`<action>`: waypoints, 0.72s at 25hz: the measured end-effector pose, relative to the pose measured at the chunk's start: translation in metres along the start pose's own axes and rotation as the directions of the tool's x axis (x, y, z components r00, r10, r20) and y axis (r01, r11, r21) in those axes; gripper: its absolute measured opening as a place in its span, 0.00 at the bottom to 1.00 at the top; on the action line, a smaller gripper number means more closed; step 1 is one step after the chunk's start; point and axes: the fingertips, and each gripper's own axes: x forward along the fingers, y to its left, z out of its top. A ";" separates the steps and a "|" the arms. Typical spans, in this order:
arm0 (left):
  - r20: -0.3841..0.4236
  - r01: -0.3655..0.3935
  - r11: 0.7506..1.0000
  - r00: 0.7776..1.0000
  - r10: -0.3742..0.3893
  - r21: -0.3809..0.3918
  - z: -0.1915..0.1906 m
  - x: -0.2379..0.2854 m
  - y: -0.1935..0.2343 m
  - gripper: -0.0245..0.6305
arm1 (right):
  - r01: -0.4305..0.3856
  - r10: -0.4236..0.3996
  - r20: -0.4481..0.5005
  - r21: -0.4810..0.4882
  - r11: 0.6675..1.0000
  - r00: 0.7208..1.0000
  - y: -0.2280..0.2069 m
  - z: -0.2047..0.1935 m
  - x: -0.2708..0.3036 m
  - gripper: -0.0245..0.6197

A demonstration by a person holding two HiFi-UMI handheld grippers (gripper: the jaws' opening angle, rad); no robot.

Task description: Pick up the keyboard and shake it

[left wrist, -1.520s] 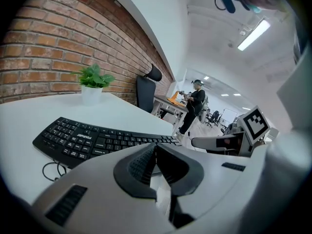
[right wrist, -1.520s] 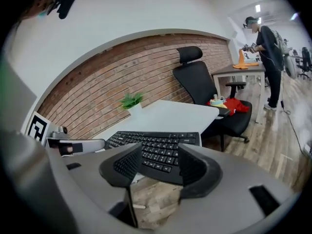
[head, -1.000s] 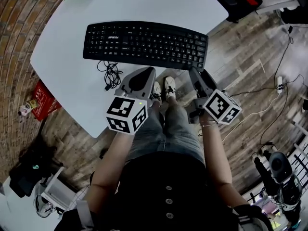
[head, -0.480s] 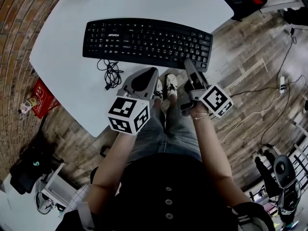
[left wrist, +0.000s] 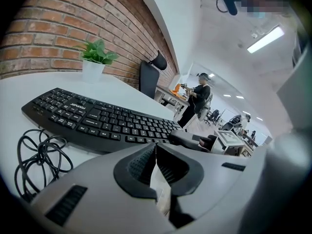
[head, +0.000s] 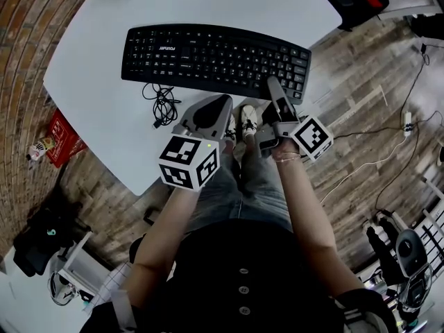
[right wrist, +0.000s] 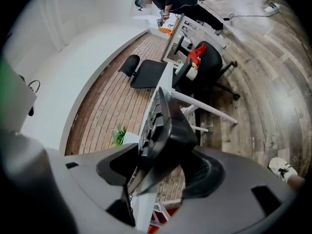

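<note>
The keyboard [head: 215,59], flat on the table [head: 104,82], is straddled at its near right corner by the parted jaws of the right gripper [head: 272,84] for lifting; the left gripper [head: 223,101] is held closed, empty.

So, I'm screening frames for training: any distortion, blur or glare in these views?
Head view: fisheye bows the table edge; evenly lit, keyboard sharp. Left gripper view: dark round vignette, ceiling light blooms. Right gripper view: scene rolled sideways, keyboard end nearest the lens soft.
</note>
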 end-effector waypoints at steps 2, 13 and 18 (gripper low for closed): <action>-0.002 -0.002 1.000 1.000 0.002 -0.005 -0.001 0.000 0.001 0.06 | -0.016 0.016 0.014 0.012 1.000 1.000 0.000 0.000 0.001 0.44; -0.015 -0.003 0.999 1.000 0.002 -0.039 -0.009 0.003 0.004 0.06 | -0.039 0.039 -0.002 -0.020 0.999 0.999 0.012 0.001 0.001 0.30; -0.017 -0.002 0.997 1.000 0.000 -0.072 -0.008 0.006 0.004 0.06 | -0.037 0.038 -0.016 0.044 0.998 0.999 0.014 -0.006 -0.005 0.28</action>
